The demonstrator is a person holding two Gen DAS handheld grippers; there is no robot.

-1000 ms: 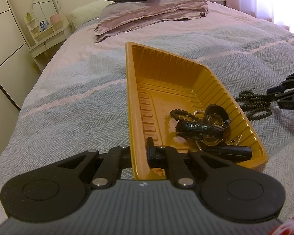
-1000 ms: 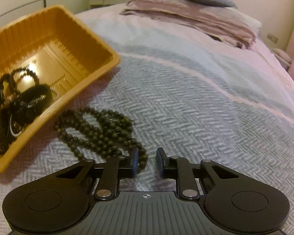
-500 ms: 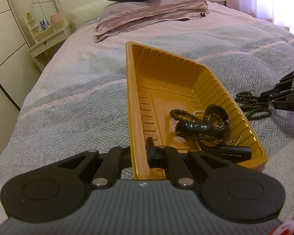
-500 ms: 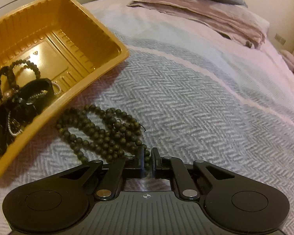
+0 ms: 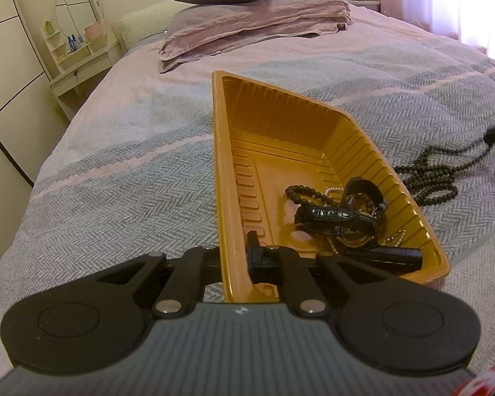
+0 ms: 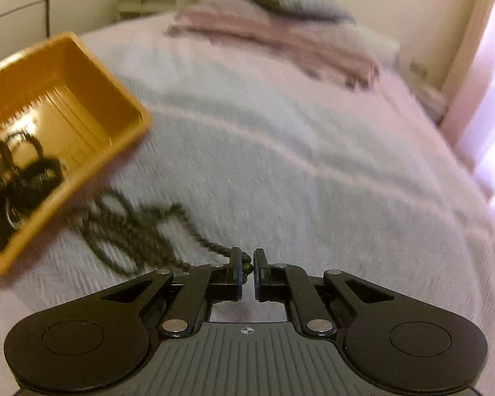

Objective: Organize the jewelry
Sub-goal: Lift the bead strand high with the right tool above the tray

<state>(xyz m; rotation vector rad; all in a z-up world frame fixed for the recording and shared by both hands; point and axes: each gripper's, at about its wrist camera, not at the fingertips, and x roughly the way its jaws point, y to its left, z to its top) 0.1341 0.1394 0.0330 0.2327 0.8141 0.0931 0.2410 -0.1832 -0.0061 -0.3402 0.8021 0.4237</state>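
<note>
An orange plastic tray point(image 5: 280, 125) lies on the bed and holds a black watch point(image 5: 333, 216), a bead bracelet and other dark jewelry. My left gripper point(image 5: 234, 254) is shut on the tray's near left wall. Right of the tray, a long string of dark beads point(image 5: 429, 178) stretches over the blanket toward the right edge. In the blurred right wrist view my right gripper point(image 6: 246, 265) is shut on one end of the dark bead necklace point(image 6: 138, 231), whose strands trail left toward the tray point(image 6: 82, 76).
The bed has a grey herringbone blanket point(image 5: 132, 181) with pink stripes. A folded pink quilt point(image 5: 254, 23) and a grey pillow lie at the head. A small vanity with a round mirror point(image 5: 79, 10) stands at the left wall. A bright curtained window is at right.
My right gripper closed on the end of the bead necklace and lifted away to the right, pulling the heap of beads out into a line. The left gripper and tray stayed still.
</note>
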